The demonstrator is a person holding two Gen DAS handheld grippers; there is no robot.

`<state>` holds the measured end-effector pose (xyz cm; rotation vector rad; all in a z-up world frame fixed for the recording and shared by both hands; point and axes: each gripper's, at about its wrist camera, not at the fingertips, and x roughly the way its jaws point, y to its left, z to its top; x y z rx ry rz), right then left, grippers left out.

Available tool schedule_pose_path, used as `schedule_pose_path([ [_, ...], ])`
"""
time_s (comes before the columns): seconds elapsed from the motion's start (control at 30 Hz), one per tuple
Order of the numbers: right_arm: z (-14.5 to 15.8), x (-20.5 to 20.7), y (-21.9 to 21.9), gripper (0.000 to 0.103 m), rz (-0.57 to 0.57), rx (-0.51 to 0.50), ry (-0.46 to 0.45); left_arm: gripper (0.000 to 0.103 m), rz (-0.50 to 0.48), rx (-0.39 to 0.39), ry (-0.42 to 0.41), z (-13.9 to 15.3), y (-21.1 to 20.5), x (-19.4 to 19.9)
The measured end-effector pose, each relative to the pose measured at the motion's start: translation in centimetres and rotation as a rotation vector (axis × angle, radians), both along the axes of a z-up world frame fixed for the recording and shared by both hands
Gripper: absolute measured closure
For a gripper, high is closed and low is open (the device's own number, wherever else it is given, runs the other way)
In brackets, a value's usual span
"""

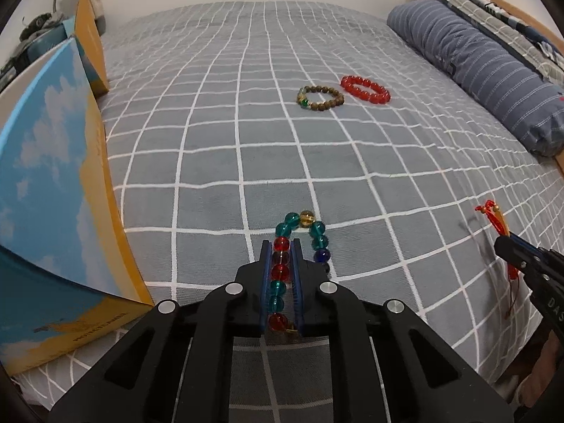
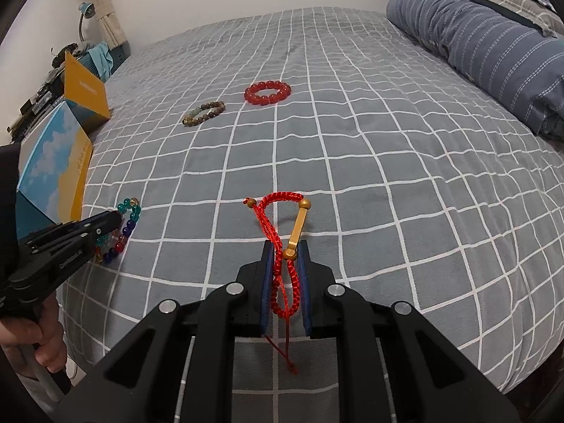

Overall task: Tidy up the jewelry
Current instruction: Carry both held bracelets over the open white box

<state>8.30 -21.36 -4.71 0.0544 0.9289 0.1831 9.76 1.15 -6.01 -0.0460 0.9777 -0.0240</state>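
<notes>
My left gripper [image 1: 281, 246] is shut on a bracelet of teal, red, blue and amber glass beads [image 1: 302, 224], low over the grey checked bed; it also shows in the right wrist view [image 2: 121, 227]. My right gripper [image 2: 284, 248] is shut on a red braided cord bracelet with a gold bar [image 2: 282, 218], which also shows in the left wrist view [image 1: 493, 216]. A brown wooden bead bracelet [image 1: 320, 98] [image 2: 204, 112] and a red bead bracelet [image 1: 365, 89] [image 2: 268, 92] lie side by side further up the bed.
An open box with a blue-sky and yellow print [image 1: 53, 190] [image 2: 58, 162] stands at the left edge of the bed. A striped blue pillow [image 1: 486, 74] [image 2: 493, 53] lies along the right side. A desk with clutter and a lamp [image 2: 86, 10] stands beyond the box.
</notes>
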Motion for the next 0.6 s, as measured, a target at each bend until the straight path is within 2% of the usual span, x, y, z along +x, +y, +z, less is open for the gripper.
schedule_pose_path([
  [0.3, 0.1, 0.0, 0.1, 0.090, 0.001, 0.004, 0.000, 0.094, -0.028, -0.037, -0.021, 1.4, -0.3, -0.6],
  [0.6, 1.9, 0.0, 0.2, 0.090, -0.008, 0.001, -0.031, 0.094, -0.050, -0.046, -0.053, 4.3, -1.0, -1.1],
])
